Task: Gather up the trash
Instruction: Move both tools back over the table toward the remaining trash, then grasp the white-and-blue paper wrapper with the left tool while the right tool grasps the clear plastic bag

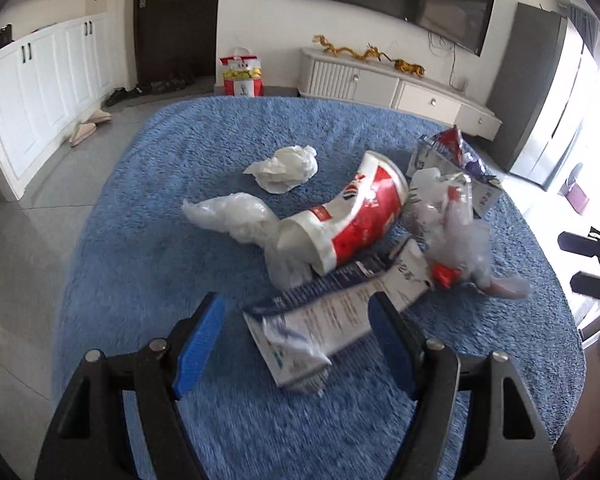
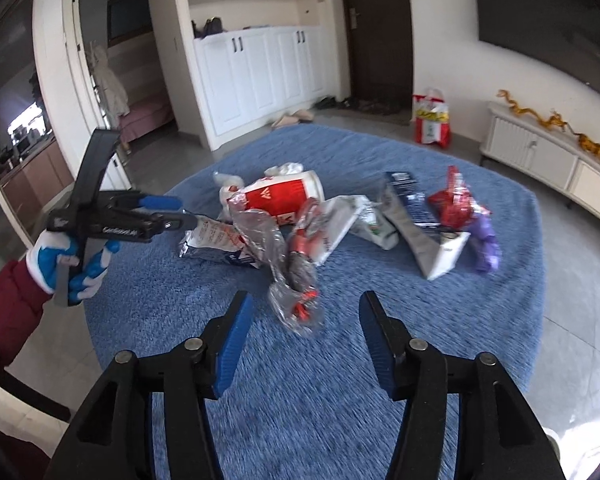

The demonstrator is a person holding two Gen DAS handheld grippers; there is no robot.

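Trash lies on a blue fuzzy cloth over a round table. A red and white paper cup lies on its side, also in the right wrist view. Beside it are a crumpled tissue, a clear plastic bag and a clear wrapper with red bits. A blue and white flat packet lies between the jaws of my open left gripper. My right gripper is open, and a crumpled clear wrapper lies just beyond it. The left gripper also shows in the right wrist view.
More packets lie at the right of the pile: a blue and silver pouch and a red and purple wrapper. A red gift bag stands on the floor beyond the table. White cabinets and a TV console line the walls.
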